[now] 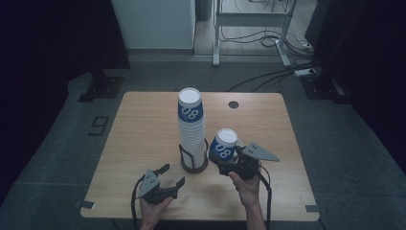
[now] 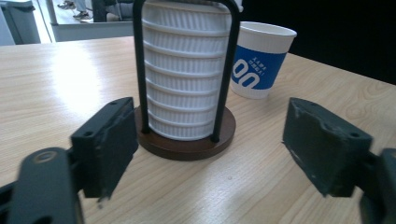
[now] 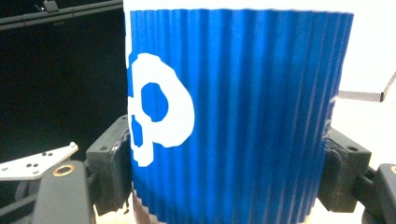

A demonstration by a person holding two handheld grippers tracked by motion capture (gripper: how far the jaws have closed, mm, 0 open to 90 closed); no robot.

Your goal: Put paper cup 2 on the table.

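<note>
Right gripper clamped on blue-and-white ribbed paper cup, upright, at light wooden counter, just right of tall cup stack in black wire holder. Left gripper wide, empty, nearer holder base.

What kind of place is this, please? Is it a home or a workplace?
Probably a workplace, such as a lab or test room, not a home. A plain wooden table stands alone on grey floor, loose cables run beneath a metal frame behind it, and dark curtains close off the sides.
</note>
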